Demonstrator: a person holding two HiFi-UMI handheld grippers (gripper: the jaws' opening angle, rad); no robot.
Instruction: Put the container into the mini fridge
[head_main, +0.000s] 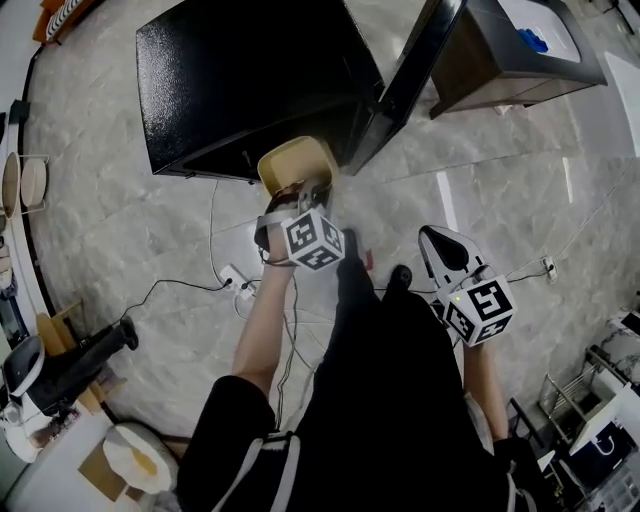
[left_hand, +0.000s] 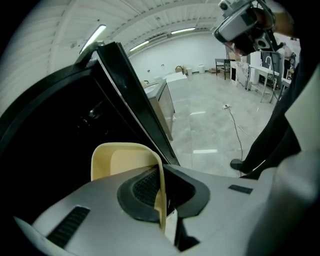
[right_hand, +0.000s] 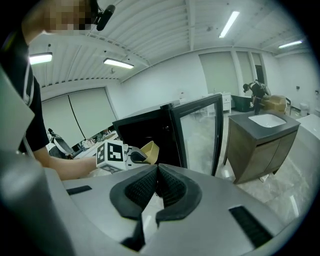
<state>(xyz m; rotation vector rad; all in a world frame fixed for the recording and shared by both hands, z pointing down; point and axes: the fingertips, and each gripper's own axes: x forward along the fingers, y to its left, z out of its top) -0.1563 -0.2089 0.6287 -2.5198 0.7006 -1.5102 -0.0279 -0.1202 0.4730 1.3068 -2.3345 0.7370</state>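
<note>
since the container (head_main: 295, 160) is meant to go into the mini fridge (head_main: 250, 80), it is gripped by one side wall in the left gripper (head_main: 304, 190), so that its body projects ahead of the tool and can be led in first. in the left gripper view the thin beige wall is seen clamped edge-on between the ribbed pads (left_hand: 142, 185), with the rest of the container at about 11 o'clock from the jaws, set against the dark fridge opening. in the head view it is found at 12 o'clock from the person, just at the fridge's front edge; whether the threshold has been crossed cannot be told. the glass door (head_main: 410, 75) is swung wide toward 1 o'clock, which leaves the way in unobstructed. the right gripper (head_main: 447, 252) is held low at 4 o'clock, well apart from the fridge, its jaws pressed together on nothing; it is judged to be held aside because this step needs only one tool. a grip on a single thin wall may let the container tilt, so a slow, level push inward is advised. a cable (head_main: 215, 250) on the floor near 9 o'clock of the feet should be minded.
</note>
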